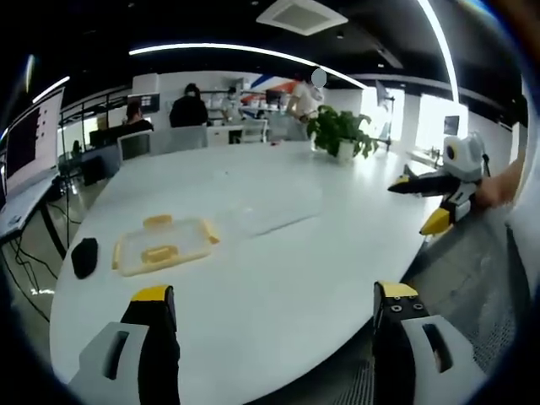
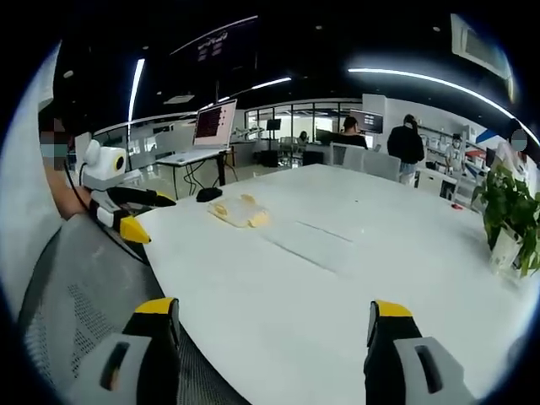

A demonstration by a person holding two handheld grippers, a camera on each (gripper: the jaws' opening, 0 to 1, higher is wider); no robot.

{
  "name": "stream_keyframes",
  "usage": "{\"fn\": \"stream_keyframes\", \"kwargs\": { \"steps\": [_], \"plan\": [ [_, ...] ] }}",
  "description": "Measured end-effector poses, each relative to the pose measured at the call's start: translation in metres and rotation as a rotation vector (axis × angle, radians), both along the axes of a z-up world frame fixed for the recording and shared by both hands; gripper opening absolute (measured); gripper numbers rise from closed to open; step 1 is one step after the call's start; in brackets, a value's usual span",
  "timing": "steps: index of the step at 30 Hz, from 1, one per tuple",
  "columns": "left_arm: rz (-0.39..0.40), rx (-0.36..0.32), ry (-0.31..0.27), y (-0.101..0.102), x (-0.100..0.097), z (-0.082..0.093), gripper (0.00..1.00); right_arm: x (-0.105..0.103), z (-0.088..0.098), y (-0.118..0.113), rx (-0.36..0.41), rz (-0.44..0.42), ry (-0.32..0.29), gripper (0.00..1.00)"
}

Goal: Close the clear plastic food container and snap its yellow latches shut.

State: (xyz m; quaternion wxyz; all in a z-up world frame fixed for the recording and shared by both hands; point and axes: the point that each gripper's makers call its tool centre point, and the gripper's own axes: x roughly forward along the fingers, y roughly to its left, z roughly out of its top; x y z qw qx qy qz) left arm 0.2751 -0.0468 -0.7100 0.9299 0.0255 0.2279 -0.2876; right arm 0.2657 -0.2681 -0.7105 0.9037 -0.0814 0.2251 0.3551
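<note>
1. Container, clear plastic with yellow latches, lies on the white table, lid on.
2. Left gripper hovers near it, jaws apart, empty.
3. Right gripper, well off, jaws apart, empty.
4. Potted plant stands at the far edge.

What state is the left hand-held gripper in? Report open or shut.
Open. In the left gripper view, the left hand-held gripper has its two yellow-tipped jaws standing far apart with bare table between them, gripping nothing.

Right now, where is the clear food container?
The clear food container lies on the white table, left of centre in the left gripper view, beside a black object near the table's edge, with both tongs away from it.
</note>
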Motion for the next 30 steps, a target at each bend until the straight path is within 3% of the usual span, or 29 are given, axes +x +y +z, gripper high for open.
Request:
{"fn": "stream_keyframes", "kwargs": {
  "steps": [7,11,18,21,26,30],
  "plan": [
    [-0.035,0.034,0.010,-0.004,-0.004,-0.005,0.92,-0.004,-0.008,0.003,-0.055,0.029,0.010,0.92],
    [-0.043,0.029,-0.012,-0.005,-0.002,-0.001,0.93,-0.001,-0.004,0.001,-0.035,0.016,0.004,0.92],
    [-0.049,0.036,-0.002,-0.006,-0.003,-0.002,0.93,0.001,0.000,0.000,-0.021,0.002,-0.007,0.92],
    [-0.033,0.047,-0.042,-0.002,0.001,0.004,0.91,0.003,0.005,0.001,0.026,-0.015,-0.012,0.92],
    [0.008,0.030,-0.025,0.002,0.003,0.003,0.95,0.000,0.005,0.004,0.012,0.023,-0.019,0.91],
    [0.034,0.053,-0.023,0.003,0.005,0.002,0.95,0.000,0.007,0.006,0.035,0.038,-0.010,0.91]
  ]
}}
